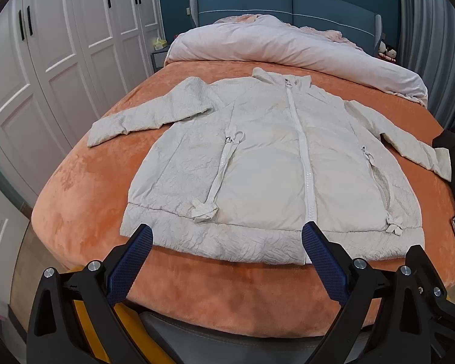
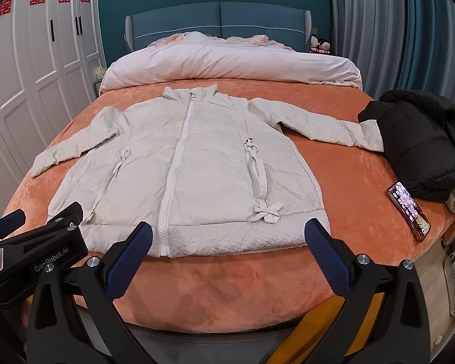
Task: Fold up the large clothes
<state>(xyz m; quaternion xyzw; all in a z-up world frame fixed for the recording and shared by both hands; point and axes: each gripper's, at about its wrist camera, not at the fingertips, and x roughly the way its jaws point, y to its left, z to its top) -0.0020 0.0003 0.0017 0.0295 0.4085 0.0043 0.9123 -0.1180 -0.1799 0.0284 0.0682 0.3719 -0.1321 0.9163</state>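
A cream zip-up jacket (image 1: pixel 257 163) lies flat and face up on the orange bedspread (image 1: pixel 100 163), sleeves spread to both sides, hem toward me. It also shows in the right wrist view (image 2: pixel 197 163). My left gripper (image 1: pixel 227 236) is open and empty, hovering just above the hem near the zipper's bottom end. My right gripper (image 2: pixel 227 236) is open and empty over the hem's right half. The left gripper's body (image 2: pixel 36 248) shows at the left of the right wrist view.
A black puffer jacket (image 2: pixel 421 142) lies at the bed's right edge, touching the cream jacket's right cuff. A phone (image 2: pixel 409 209) lies beside it. A rolled pale duvet (image 2: pixel 227 63) lies at the headboard. White wardrobes (image 1: pixel 45 60) stand on the left, curtains (image 2: pixel 394 36) on the right.
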